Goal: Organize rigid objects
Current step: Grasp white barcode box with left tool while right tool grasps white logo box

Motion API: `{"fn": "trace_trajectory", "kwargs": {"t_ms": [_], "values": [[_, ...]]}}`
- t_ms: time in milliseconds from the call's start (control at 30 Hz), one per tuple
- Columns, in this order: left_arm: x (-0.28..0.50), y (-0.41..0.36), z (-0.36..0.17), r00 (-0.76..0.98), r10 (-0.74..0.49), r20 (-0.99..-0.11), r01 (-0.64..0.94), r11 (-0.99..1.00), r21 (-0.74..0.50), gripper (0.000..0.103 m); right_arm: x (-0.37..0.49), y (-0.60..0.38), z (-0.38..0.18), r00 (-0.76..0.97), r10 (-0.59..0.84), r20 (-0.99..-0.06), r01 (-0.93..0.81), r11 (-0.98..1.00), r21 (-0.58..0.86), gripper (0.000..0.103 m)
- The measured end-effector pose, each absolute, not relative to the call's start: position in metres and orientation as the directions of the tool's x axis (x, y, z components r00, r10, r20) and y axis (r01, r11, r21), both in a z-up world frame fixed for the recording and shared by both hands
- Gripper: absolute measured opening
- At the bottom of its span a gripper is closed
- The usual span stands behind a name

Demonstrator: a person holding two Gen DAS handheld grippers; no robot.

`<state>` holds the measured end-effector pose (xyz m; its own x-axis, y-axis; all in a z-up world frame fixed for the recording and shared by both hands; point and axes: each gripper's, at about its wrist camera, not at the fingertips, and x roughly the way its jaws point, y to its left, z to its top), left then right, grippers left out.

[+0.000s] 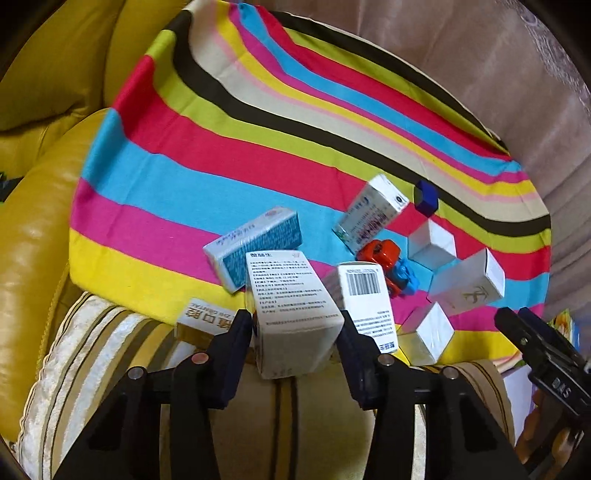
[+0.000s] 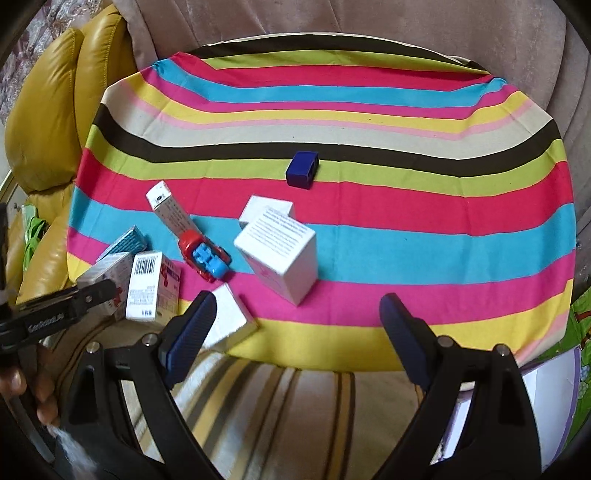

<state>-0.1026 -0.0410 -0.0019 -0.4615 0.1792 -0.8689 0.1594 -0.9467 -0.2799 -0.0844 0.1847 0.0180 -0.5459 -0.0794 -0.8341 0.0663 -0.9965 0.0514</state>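
My left gripper (image 1: pixel 295 321) is shut on a white medicine box (image 1: pixel 291 306) with printed text, at the near edge of the striped cloth (image 1: pixel 221 155). Beside it stand a barcode box (image 1: pixel 365 295), a teal-patterned box (image 1: pixel 255 247) and a gold box (image 1: pixel 203 321). A red and blue toy car (image 1: pixel 388 266) lies behind. My right gripper (image 2: pixel 295 314) is open and empty above the cloth's near edge (image 2: pixel 332 339), with a silver-white box (image 2: pixel 229 321) by its left finger and a large white box (image 2: pixel 284 254) ahead. The left gripper (image 2: pixel 92 295) shows at the left of the right wrist view.
A long white box (image 2: pixel 171 214), a small white box (image 2: pixel 266 206) and a dark blue block (image 2: pixel 302 170) lie further on the cloth. A yellow leather armchair (image 2: pixel 48 110) is left, a beige sofa back (image 2: pixel 369 22) behind, a striped cushion (image 2: pixel 277 406) below.
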Motion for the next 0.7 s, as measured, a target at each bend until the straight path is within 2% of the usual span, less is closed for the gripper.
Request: {"fn": "trace_trajectory", "kwargs": {"t_ms": [333, 633, 667, 700], "values": [[-0.079, -0.033, 0.004, -0.507, 0.225, -0.832, 0.117, -0.938, -0.325, 0.045, -0.102, 0.167, 0.017, -0.558, -0.047, -0.829, 0.013, -0.999, 0.048, 0.091], [-0.074, -0.027, 0.008, -0.54, 0.27, -0.797, 0.062, -0.932, -0.358, 0.043, -0.124, 0.164, 0.003, -0.541, 0.049, -0.84, -0.092, -0.996, 0.001, 0.091], [-0.076, -0.028, 0.008, -0.54, 0.271, -0.797, 0.062, -0.931, -0.359, 0.043, -0.126, 0.164, 0.001, -0.539, 0.041, -0.841, -0.089, -0.996, 0.009, 0.089], [-0.079, -0.031, 0.009, -0.54, 0.273, -0.796, 0.059, -0.931, -0.36, 0.043, -0.127, 0.164, -0.001, -0.538, 0.039, -0.842, -0.091, -0.996, 0.012, 0.078]]}}
